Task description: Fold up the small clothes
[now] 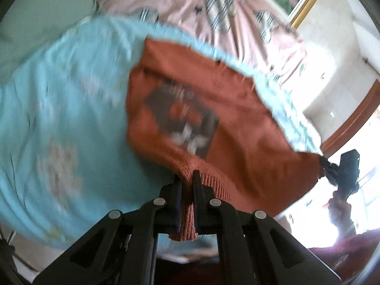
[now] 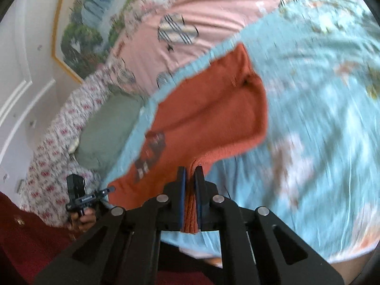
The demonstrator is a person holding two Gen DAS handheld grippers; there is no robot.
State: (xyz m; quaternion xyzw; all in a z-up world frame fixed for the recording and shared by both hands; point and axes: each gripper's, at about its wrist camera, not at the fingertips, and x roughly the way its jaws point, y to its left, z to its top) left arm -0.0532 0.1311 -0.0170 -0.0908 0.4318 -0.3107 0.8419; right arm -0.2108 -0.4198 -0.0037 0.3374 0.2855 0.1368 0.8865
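A small rust-orange knitted sweater (image 1: pixel 228 109) with a grey patch on its front lies partly lifted over a light blue blanket (image 1: pixel 59 109). My left gripper (image 1: pixel 186 175) is shut on the sweater's ribbed hem, which bunches between the pads. In the right wrist view the same sweater (image 2: pixel 213 114) hangs from my right gripper (image 2: pixel 190 169), shut on another stretch of its ribbed edge. Each view shows the other gripper at the sweater's far corner: the right one (image 1: pixel 330 166) and the left one (image 2: pixel 108 190), a hand behind each.
Beyond the blue blanket (image 2: pixel 320 109) lies a pink sheet (image 1: pixel 213 0) with striped round patches. A sage green pillow (image 2: pixel 106 128) and a floral cloth (image 2: pixel 54 147) lie at the bed's side. A framed landscape picture (image 2: pixel 87 23) hangs on the white wall. Dark red fabric (image 2: pixel 28 237) is below.
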